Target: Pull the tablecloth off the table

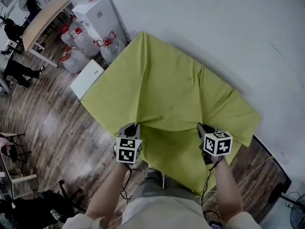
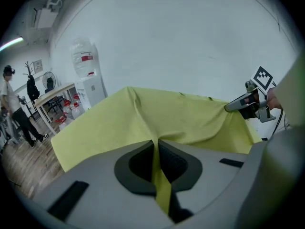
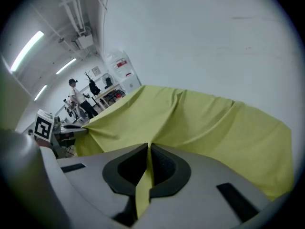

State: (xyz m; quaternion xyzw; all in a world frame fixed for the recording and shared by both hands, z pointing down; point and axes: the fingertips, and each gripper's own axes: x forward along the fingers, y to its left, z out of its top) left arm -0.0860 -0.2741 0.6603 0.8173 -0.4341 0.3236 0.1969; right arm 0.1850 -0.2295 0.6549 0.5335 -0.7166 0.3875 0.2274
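A yellow-green tablecloth (image 1: 167, 87) covers the whole table, which is hidden under it, and hangs down over the near edge. My left gripper (image 1: 135, 128) is shut on the cloth's near edge at the left, a pinched fold of tablecloth (image 2: 159, 175) showing between its pads. My right gripper (image 1: 202, 129) is shut on the same edge further right, with a strip of tablecloth (image 3: 143, 182) caught between its pads. Creases run from both grips toward the far corner. In the left gripper view the right gripper (image 2: 238, 104) shows at the cloth's right side.
A white wall (image 1: 214, 27) runs close behind the table. A water dispenser (image 1: 100, 15) and several water jugs (image 1: 76, 37) stand at the far left. A white board (image 1: 87, 78) lies on the wood floor (image 1: 57, 128). A person (image 2: 12, 104) stands far left.
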